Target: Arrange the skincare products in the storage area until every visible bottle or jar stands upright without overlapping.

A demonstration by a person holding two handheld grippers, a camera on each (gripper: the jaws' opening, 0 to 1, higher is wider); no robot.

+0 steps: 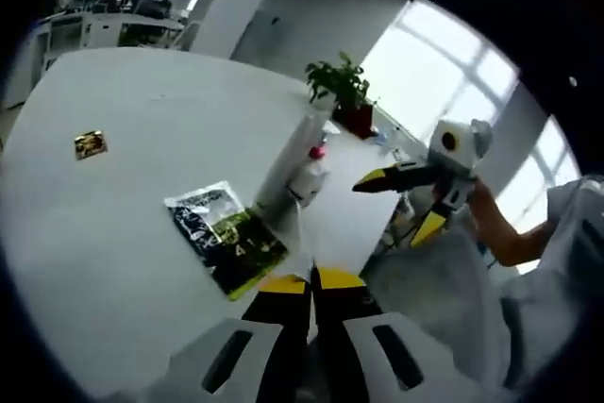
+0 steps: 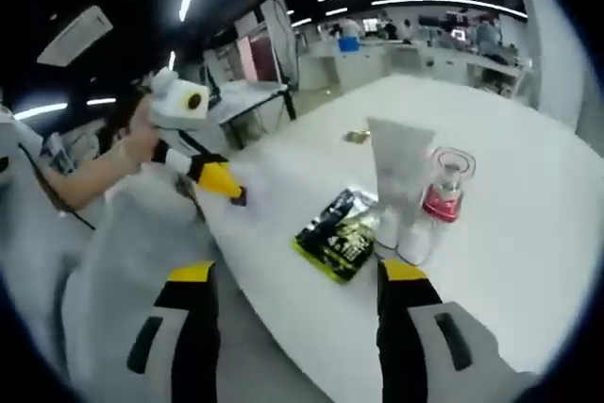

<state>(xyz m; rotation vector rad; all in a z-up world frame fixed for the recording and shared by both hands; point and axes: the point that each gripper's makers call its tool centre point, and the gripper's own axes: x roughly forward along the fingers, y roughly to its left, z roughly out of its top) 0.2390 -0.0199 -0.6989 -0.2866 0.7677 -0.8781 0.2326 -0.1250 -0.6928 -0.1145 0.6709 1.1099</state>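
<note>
White table [image 2: 528, 186] carries the products. Centre of right gripper view: black-and-green sachet [image 2: 342, 225] lying flat, print too small to read. Just right of it a white tube [image 2: 400, 176] stands cap-down, upright; beside it a clear bottle with pink base [image 2: 446, 186], upright, contents not discernible. Small gold packet [image 1: 91, 144] lies apart, left of frame in left gripper view; writing illegible. Potted plant [image 1: 343, 92] at upper centre there.

Left gripper [image 1: 311, 282] clenched, yellow tips together, grasping nothing. Right gripper [image 2: 297, 276] released, jaws wide apart, empty.
</note>
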